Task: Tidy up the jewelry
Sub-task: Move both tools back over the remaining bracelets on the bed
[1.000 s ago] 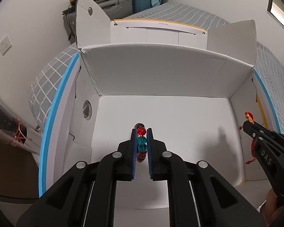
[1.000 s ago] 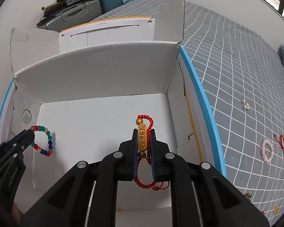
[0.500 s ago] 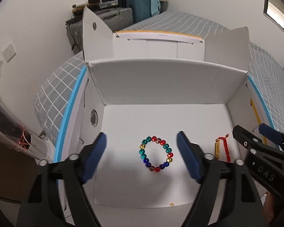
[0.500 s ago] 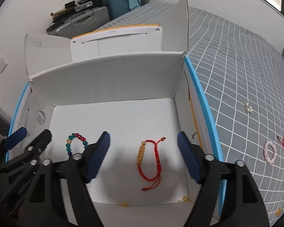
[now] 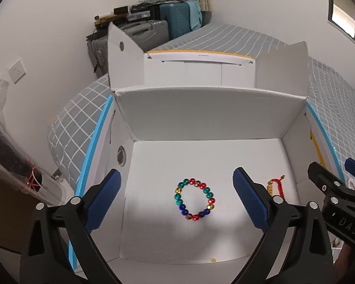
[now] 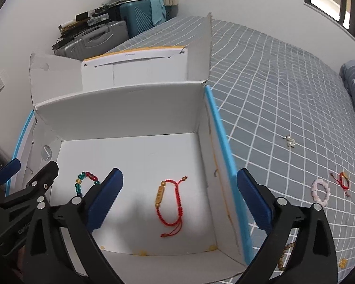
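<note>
A multicoloured bead bracelet point(image 5: 194, 199) lies flat on the floor of an open white cardboard box point(image 5: 208, 118). A red cord bracelet with a gold bar point(image 6: 170, 201) lies to its right in the same box point(image 6: 120, 116); its tip shows in the left wrist view point(image 5: 275, 184). My left gripper point(image 5: 177, 200) is open and empty above the bead bracelet. My right gripper point(image 6: 179, 203) is open and empty above the red cord bracelet. The bead bracelet also shows partly in the right wrist view point(image 6: 84, 181).
On the grey checked bedspread point(image 6: 284, 94) right of the box lie a pink bead bracelet point(image 6: 320, 190), a small red cord bracelet point(image 6: 343, 181), pearl earrings point(image 6: 290, 141) and a brown bead string point(image 6: 285, 255). Suitcases point(image 5: 158, 30) stand behind the box.
Both grippers opened and let go of their bracelets, which now lie on the box floor. Both grippers then rose and drew back from the box.
</note>
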Demonstrator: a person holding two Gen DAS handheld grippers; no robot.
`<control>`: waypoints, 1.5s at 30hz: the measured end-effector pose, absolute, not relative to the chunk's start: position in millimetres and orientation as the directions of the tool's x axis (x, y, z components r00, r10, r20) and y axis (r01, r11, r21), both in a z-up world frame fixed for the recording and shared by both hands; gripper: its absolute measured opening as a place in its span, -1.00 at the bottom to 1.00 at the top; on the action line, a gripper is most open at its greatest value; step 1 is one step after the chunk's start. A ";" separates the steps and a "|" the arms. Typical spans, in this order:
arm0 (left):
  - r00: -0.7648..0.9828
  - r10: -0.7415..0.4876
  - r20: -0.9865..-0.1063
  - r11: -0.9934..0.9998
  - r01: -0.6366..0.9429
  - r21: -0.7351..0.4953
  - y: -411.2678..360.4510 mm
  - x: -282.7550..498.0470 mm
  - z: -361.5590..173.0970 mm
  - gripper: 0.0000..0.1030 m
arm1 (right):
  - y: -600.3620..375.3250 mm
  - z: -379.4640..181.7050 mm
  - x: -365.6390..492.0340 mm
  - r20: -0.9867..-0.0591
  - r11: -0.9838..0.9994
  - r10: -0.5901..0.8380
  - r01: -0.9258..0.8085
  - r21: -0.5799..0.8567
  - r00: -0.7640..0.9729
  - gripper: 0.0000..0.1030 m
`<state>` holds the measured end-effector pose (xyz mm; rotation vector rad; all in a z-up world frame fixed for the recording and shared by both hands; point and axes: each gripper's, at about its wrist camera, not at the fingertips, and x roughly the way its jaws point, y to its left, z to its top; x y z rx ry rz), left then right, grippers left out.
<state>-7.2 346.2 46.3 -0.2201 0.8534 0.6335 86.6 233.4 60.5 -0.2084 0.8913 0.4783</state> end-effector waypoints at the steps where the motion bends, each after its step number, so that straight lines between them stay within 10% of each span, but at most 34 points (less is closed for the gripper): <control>1: 0.492 0.431 -0.757 0.798 -0.599 0.065 344.4 -6.6 47.0 0.88 | 229.8 62.6 87.0 -0.783 0.877 0.313 -0.480 0.021 0.537 0.84; 32: 0.664 0.200 -0.720 0.968 -0.247 0.041 128.7 57.1 71.7 0.89 | -76.9 76.9 73.8 -0.761 0.993 0.054 -0.116 -0.028 0.647 0.85; 45: 0.587 0.024 -0.809 1.000 -0.026 0.010 15.3 90.3 -2.9 0.89 | -206.9 20.2 47.7 -0.807 0.998 -0.063 0.037 -0.052 0.587 0.85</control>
